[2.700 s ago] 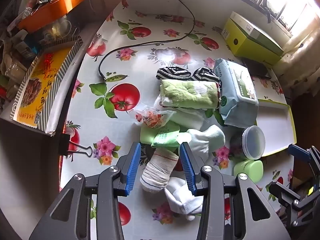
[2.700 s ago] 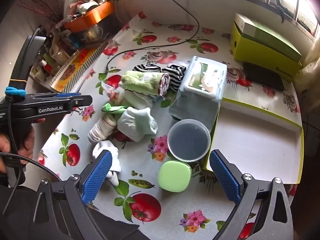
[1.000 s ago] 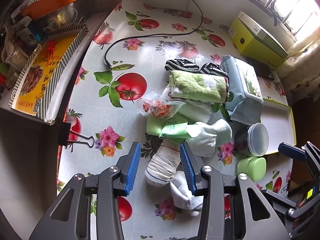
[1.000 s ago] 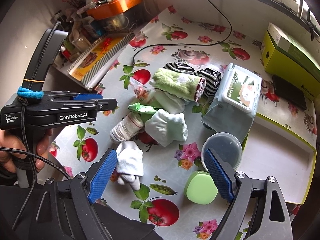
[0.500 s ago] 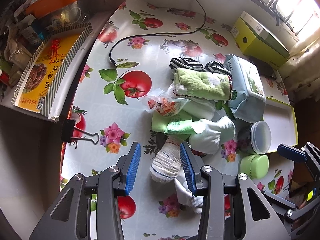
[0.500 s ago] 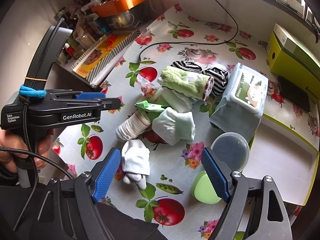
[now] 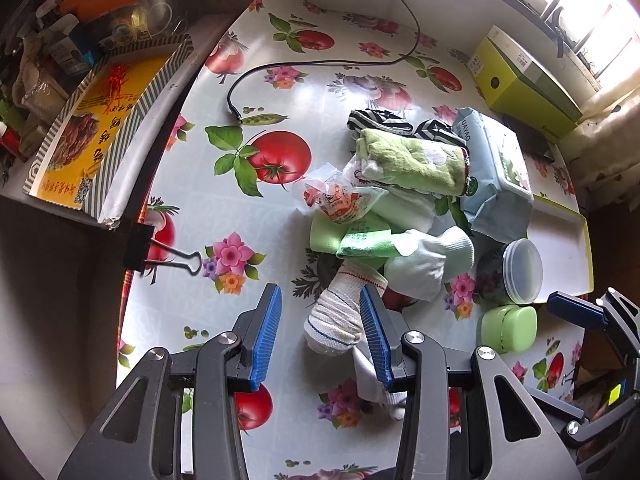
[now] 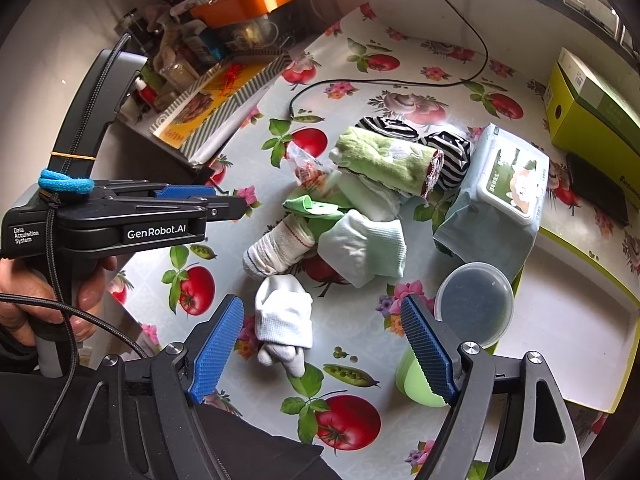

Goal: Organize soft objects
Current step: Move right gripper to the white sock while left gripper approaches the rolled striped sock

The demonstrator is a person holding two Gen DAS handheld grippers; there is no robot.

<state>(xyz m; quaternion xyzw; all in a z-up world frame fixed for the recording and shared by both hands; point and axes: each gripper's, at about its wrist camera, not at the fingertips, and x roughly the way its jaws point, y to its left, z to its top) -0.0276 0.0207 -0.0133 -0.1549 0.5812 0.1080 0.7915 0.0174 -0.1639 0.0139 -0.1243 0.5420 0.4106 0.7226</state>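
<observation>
A pile of soft things lies on the table. Nearest is a white sock, bunched up and lying by itself. Just past it is a rolled white sock with thin stripes, lying on its side. To its right is a folded pale green sock. Farther back a rolled green towel rests on top, with two black-and-white striped rolls behind it.

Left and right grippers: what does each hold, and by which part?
Nothing. The left gripper is open around the white striped rolled sock; the right gripper is open.
</observation>
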